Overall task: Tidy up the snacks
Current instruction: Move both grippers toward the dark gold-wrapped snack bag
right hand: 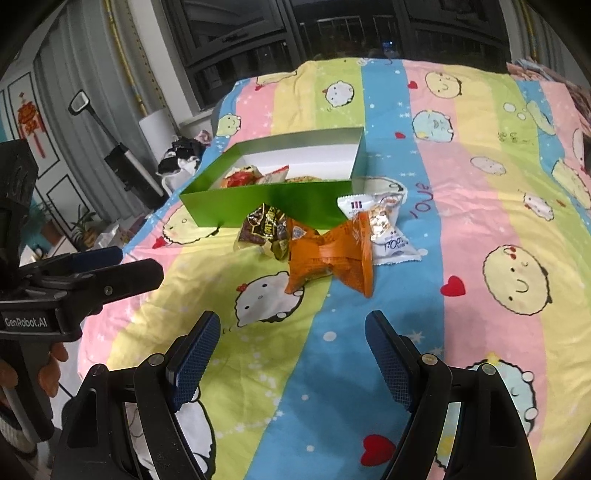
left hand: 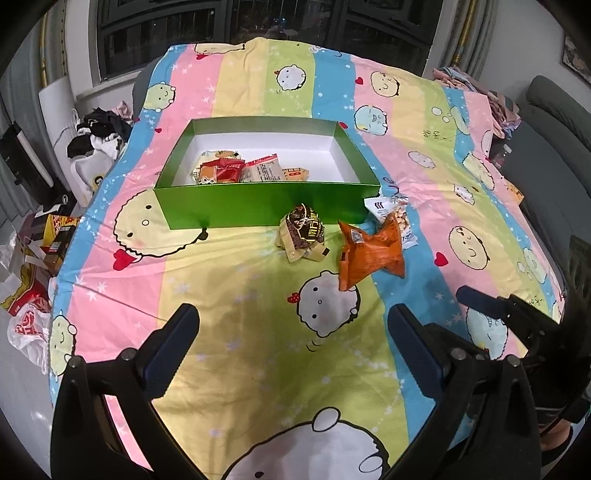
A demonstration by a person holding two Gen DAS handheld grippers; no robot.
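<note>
Left wrist view: the left gripper (left hand: 293,338) is held apart above a striped cartoon bedsheet (left hand: 221,280). A glossy green cardboard box (left hand: 266,203) holds wrapped snacks (left hand: 236,170); a crinkled brown packet (left hand: 301,232) and an orange packet (left hand: 369,251) lie before it.

Right wrist view: the right gripper (right hand: 293,349) is spread empty; a white packet (right hand: 384,230) touches the orange one. Dark windows (right hand: 332,33) are seen behind.

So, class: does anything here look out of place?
Yes. Three snack packets lie outside the green box on the sheet: a brown-and-gold one, a crumpled orange one and a white one.
</note>
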